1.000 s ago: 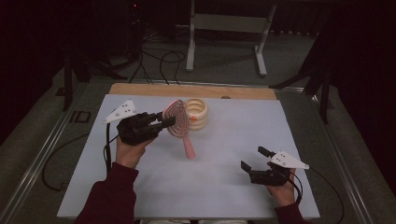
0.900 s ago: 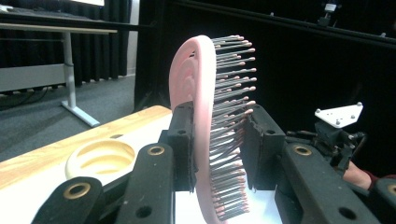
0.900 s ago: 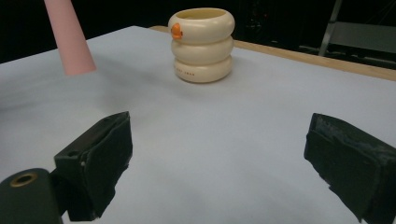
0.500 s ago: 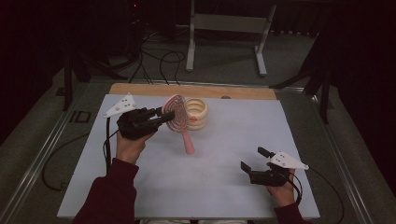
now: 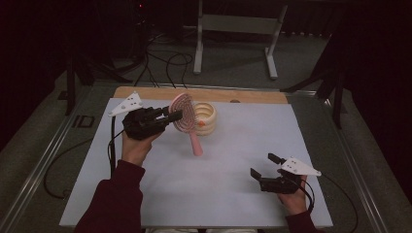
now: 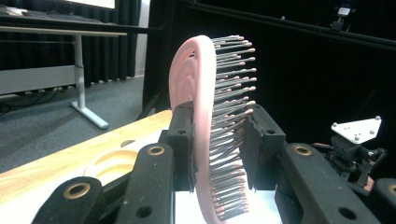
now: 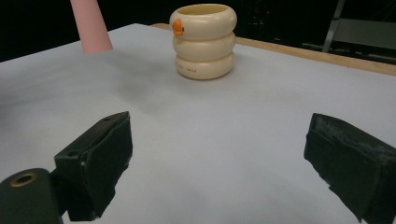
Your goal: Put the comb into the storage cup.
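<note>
We saw one container on the table [image 5: 311,145]: a cream holder [image 5: 206,118] built like three stacked rings, with a small orange mark on its side, standing upright near the far edge of the pale sheet. From the right gripper view the holder [image 7: 204,41] showed an open top with a yellowish inner rim, but we could not see down into it, so we could not tell whether it held anything.

The pink hairbrush [image 5: 186,119] was up off the table, gripped by its head in the left gripper [image 5: 176,115]. In the left gripper view the jaws were clamped on the brush head [image 6: 205,126], one pad against the smooth pink back and the other pressing into the bristles, with the rounded top of the head rising above the jaws. From above, the head stood just in front of the holder and overlapped it in the picture; we could not tell whether the two touched. The handle slanted down and toward the person, its tip close to the sheet.

The right gripper [image 5: 266,168] sat near the front right of the table, well apart from the brush, its jaws spread wide with nothing between them.
</note>
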